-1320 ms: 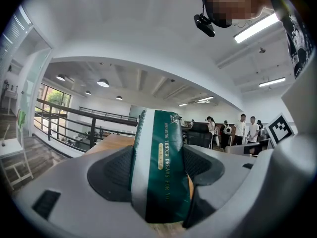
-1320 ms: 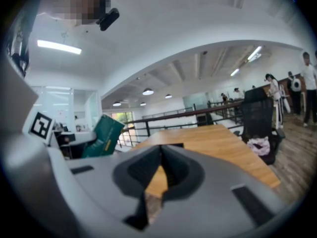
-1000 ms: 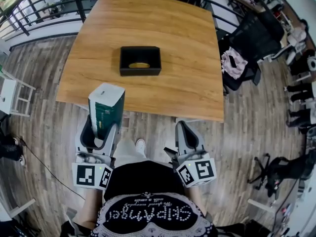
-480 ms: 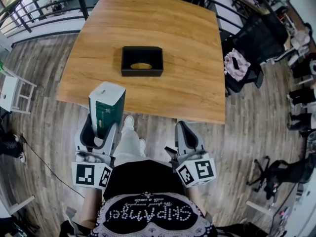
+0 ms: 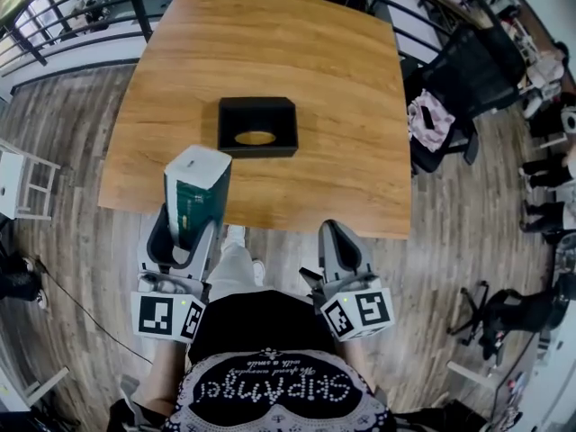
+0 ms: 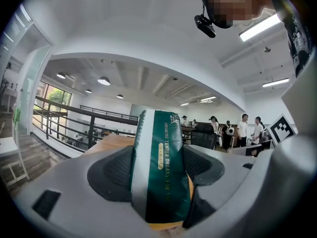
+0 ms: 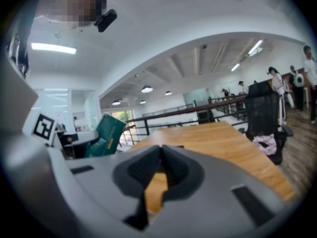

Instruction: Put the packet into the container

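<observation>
L gripper [image 5: 186, 232] clamps packet [image 6: 161, 170] – "TENDER DREAMS"

- Your left gripper [image 5: 183, 232] is held low in front of you, on your left side, pointing forward. Its jaws are clamped on an upright green packet [image 5: 196, 192], which stands between them.
- Your right gripper [image 5: 338, 234] is level with it on your right, also pointing forward. Its jaws are pressed together with nothing between them.
- The two grippers are well apart.
</observation>
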A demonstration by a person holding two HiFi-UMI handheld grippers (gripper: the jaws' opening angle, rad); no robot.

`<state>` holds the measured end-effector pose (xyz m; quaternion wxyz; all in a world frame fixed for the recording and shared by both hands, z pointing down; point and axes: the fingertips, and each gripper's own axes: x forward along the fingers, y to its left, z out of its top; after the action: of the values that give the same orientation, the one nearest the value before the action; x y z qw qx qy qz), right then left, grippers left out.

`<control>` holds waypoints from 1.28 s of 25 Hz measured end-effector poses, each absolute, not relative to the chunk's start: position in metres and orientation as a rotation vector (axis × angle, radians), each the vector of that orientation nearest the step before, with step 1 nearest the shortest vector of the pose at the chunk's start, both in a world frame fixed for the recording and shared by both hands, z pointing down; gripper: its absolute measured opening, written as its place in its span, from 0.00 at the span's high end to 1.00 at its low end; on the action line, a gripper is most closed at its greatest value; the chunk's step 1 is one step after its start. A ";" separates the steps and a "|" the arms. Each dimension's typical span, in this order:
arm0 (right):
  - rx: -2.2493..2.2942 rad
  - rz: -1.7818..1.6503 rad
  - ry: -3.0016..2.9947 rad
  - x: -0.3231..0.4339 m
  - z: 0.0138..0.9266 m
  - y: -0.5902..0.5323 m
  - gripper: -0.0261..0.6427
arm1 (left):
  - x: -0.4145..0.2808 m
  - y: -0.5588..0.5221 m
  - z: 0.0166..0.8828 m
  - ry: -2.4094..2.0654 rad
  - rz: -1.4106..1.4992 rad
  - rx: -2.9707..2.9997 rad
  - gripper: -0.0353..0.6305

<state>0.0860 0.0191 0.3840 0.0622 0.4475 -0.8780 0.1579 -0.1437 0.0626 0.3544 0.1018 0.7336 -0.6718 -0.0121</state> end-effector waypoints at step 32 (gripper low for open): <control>1.526 0.480 -2.545 0.004 0.378 -0.090 0.90 | -0.216 -0.084 0.355 -1.765 -0.031 2.333 0.44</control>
<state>0.0041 -0.0904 0.3784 0.0676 0.5066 -0.8446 0.1594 -0.2155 -0.0844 0.3551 0.1078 0.7929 -0.5996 -0.0106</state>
